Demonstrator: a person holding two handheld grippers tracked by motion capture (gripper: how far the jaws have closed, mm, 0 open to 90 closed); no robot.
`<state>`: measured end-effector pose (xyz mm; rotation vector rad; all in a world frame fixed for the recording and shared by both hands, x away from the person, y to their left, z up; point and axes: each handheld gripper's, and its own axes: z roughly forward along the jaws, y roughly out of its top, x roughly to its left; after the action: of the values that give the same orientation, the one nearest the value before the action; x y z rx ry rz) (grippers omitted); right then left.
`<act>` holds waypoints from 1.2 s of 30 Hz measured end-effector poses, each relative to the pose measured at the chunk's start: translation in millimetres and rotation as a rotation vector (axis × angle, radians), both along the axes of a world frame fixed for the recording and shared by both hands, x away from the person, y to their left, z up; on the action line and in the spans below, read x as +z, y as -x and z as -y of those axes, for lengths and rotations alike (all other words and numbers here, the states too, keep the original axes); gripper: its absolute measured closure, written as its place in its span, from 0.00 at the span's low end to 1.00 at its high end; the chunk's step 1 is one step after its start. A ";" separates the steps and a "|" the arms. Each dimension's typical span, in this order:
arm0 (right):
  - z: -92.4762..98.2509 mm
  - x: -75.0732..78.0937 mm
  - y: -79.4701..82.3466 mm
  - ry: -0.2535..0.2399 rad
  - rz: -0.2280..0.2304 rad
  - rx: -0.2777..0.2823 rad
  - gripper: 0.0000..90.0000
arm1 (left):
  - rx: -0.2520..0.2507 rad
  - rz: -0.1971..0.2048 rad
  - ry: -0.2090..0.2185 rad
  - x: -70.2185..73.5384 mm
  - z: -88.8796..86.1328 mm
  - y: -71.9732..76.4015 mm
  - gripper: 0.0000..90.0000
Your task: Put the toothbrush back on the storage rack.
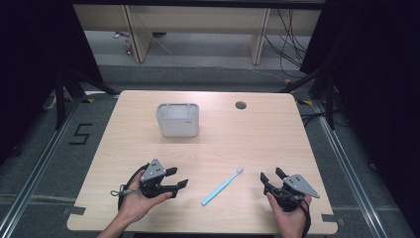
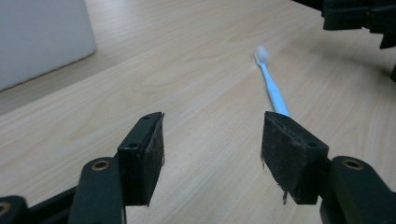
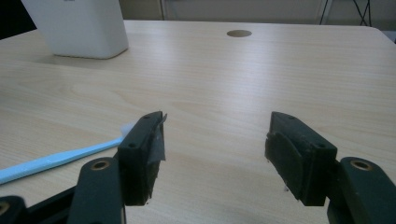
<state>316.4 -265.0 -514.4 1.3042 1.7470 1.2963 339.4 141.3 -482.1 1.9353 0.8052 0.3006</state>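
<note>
Both tools, left (image 1: pixel 181 177) and right (image 1: pixel 271 174), gape empty near the tabletop's (image 1: pixel 247 139) front edge; whichever takes the light-blue plastic toothbrush (image 1: pixel 222 186) should probably straddle its handle squarely.

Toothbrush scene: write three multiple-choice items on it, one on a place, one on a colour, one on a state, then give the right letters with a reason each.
1. Where does the toothbrush lie?
A. Inside the white container
B. On the table between the two grippers
C. On the floor

2. What colour is the toothbrush handle?
A. Light blue
B. Red
C. Black

3. How do the jaws of the left gripper and the right gripper stand?
A. Both shut
B. Left shut on the toothbrush, right open
C. Both open, holding nothing

Answers:
1. B: the high view shows it flat on the table, with a gripper on either side and the white container farther back.
2. A: the handle is light blue, with a white head.
3. C: each gripper view shows bare wood between its spread jaws.
</note>
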 end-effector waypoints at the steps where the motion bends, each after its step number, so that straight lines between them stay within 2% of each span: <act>1: 0.0 0.0 -0.3 0.004 0.002 -0.002 0.42 | -0.002 -0.005 -0.003 1.5 2.8 0.4 0.43; 3: -0.5 -0.3 -0.8 0.008 0.005 -0.002 0.42 | -0.020 -0.028 -0.033 5.1 7.2 -0.3 0.43; 4: -0.4 -0.2 -0.8 0.012 0.004 -0.004 0.41 | -0.031 -0.030 -0.027 5.3 10.6 -1.1 0.43; 5: -1.0 -0.6 -1.3 -0.006 -0.003 0.009 0.41 | -0.051 -0.048 -0.043 7.3 12.9 -1.5 0.43; 8: 0.5 0.5 -0.9 0.020 -0.006 -0.001 0.41 | -0.080 -0.061 -0.070 11.8 23.6 -1.7 0.45; 11: -1.0 -0.2 -1.0 -0.001 -0.011 -0.002 0.41 | -0.121 -0.104 -0.156 17.7 34.1 -4.3 0.45; 16: 0.2 -0.3 -2.1 0.004 -0.010 0.008 0.41 | -0.162 -0.147 -0.259 24.5 50.5 -10.8 0.48; 18: 0.0 0.2 -1.9 -0.003 -0.019 0.011 0.41 | -0.176 -0.176 -0.290 26.2 57.4 -13.6 0.49; 19: 0.0 0.3 -1.7 0.002 -0.027 0.014 0.41 | -0.204 -0.190 -0.341 28.0 58.9 -16.6 0.50; 20: 0.7 0.7 -1.8 0.025 -0.019 0.009 0.41 | -0.206 -0.212 -0.358 28.2 62.5 -18.0 0.52; 22: 0.1 0.4 -2.4 0.028 -0.016 0.008 0.41 | -0.207 -0.246 -0.386 26.3 70.7 -20.1 0.54; 24: -1.7 0.1 -2.5 0.007 -0.029 0.014 0.41 | -0.205 -0.288 -0.411 22.3 80.9 -21.7 0.56; 25: -1.6 0.5 -2.0 0.015 -0.034 0.009 0.41 | -0.206 -0.303 -0.415 20.8 84.3 -22.5 0.57; 26: -1.4 -0.2 -3.4 0.015 -0.020 0.018 0.41 | -0.203 -0.333 -0.421 18.8 90.0 -23.4 0.58; 27: -1.3 -0.2 -3.4 0.017 -0.019 0.019 0.41 | -0.208 -0.347 -0.441 18.6 92.5 -24.4 0.59; 28: -1.2 0.4 -2.5 0.020 -0.029 0.014 0.41 | -0.245 -0.349 -0.493 19.8 94.4 -28.5 0.59; 30: -0.1 0.1 -3.0 0.025 -0.019 0.012 0.41 | -0.242 -0.380 -0.490 19.9 102.2 -29.8 0.62; 34: 0.2 0.2 -3.1 0.022 -0.024 0.013 0.41 | -0.265 -0.417 -0.535 18.1 114.7 -33.2 0.65; 35: -0.2 0.8 -2.3 0.022 -0.038 0.010 0.41 | -0.270 -0.424 -0.554 17.1 117.5 -34.0 0.66; 36: -2.9 -0.2 -2.0 -0.010 -0.044 0.005 0.41 | -0.277 -0.434 -0.576 16.1 120.5 -35.0 0.67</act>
<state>318.4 -262.1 -514.6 1.3444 1.7768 1.2894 374.3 20.8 -466.0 2.6799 0.7605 -0.0766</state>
